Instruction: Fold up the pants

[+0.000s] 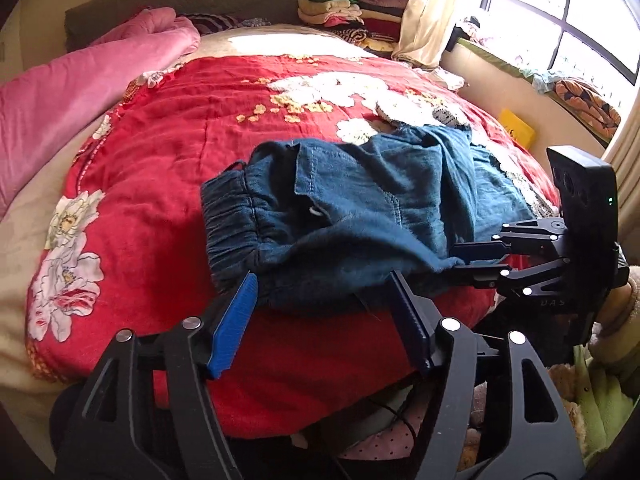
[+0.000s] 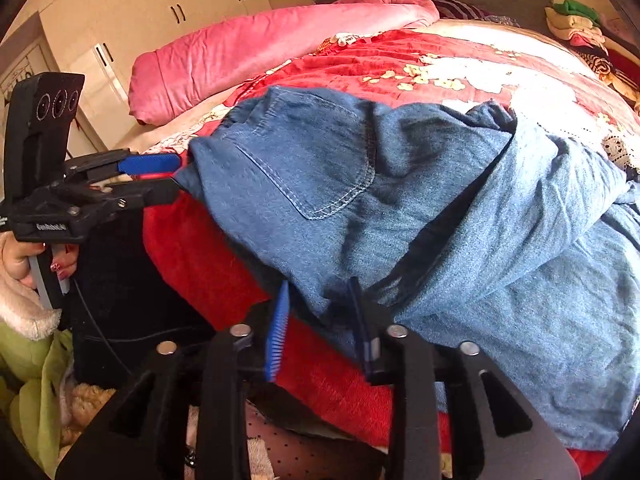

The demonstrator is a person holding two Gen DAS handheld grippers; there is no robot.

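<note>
Blue denim pants (image 1: 360, 208) lie crumpled on the red floral quilt (image 1: 168, 152), elastic waistband to the left. My left gripper (image 1: 324, 292) is open, its blue pads either side of the pants' near edge. In the right wrist view the left gripper (image 2: 176, 172) has denim at the waist corner between its tips. My right gripper (image 1: 460, 258) reaches in from the right, its narrow jaws pinching the near edge of the denim. In its own view the right gripper (image 2: 320, 304) has a fold of the pants (image 2: 460, 220) between its fingers.
A pink duvet (image 1: 80, 80) lies along the bed's left side. Stacks of folded clothes (image 1: 344, 8) sit at the far right by a curtain and window. A yellow item (image 1: 518, 128) lies beside the bed. Wardrobe doors (image 2: 140, 20) stand on the left.
</note>
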